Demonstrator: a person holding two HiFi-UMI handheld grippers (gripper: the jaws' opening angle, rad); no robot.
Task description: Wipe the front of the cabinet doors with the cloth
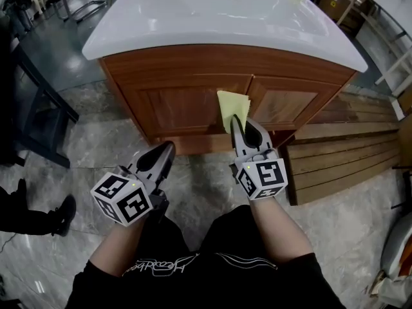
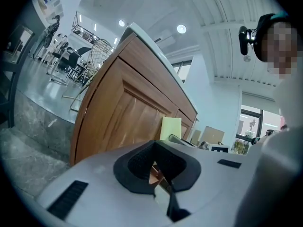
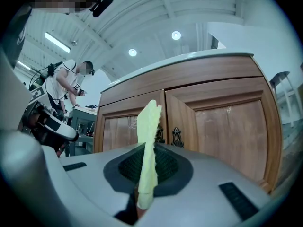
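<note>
A wooden vanity cabinet with two panelled doors (image 1: 193, 105) (image 3: 222, 131) stands ahead under a white countertop (image 1: 219, 18). My right gripper (image 1: 241, 129) (image 3: 144, 193) is shut on a folded yellow cloth (image 1: 232, 107) (image 3: 149, 141). The cloth stands upright from the jaws, just in front of the seam between the doors; I cannot tell whether it touches the wood. The yellow cloth (image 2: 170, 128) also shows in the left gripper view. My left gripper (image 1: 166, 153) (image 2: 158, 174) hangs lower left, above the floor, shut with nothing in it.
Two dark metal door handles (image 3: 176, 137) sit beside the seam. Wooden planks (image 1: 341, 159) lie on the marble floor to the right. A dark table frame (image 1: 38, 114) stands at left. Another person (image 3: 66, 86) works at a bench in the background.
</note>
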